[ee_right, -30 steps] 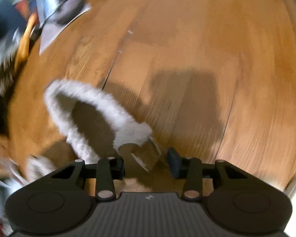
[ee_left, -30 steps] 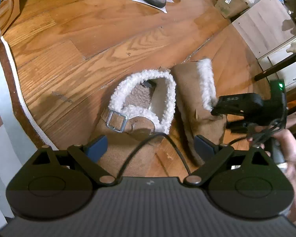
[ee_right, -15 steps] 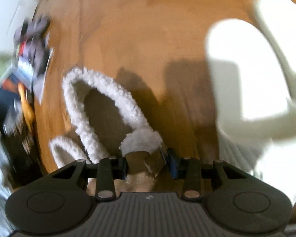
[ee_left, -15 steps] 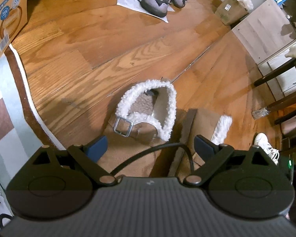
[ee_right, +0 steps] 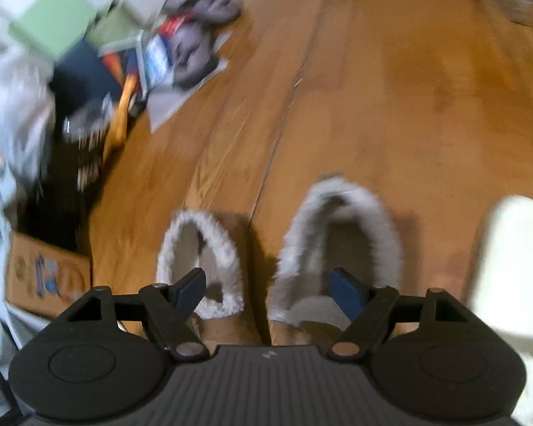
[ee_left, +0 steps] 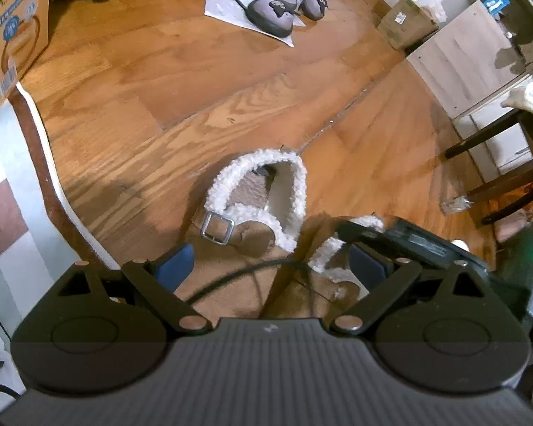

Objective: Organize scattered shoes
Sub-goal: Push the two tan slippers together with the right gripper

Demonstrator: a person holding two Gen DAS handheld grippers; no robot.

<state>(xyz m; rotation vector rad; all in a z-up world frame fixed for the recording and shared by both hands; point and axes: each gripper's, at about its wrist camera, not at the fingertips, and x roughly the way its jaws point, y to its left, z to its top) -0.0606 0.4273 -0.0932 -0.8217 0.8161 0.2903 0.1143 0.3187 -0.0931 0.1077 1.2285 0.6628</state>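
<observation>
Right wrist view: two fleece-lined slippers lie side by side on the wooden floor, the right slipper and the left slipper, long axes parallel, heels away from the right gripper, which hangs wide, empty, nearer than the equally wide left gripper.

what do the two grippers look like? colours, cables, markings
Both match: black ribbed housing, round pivot discs, black linkage arms with metal pins, blue pads on the fingers. Left gripper has a black cable looping across its front. Right gripper shows a small pale logo mark on its housing; its body carries a green light in the left view.
</observation>
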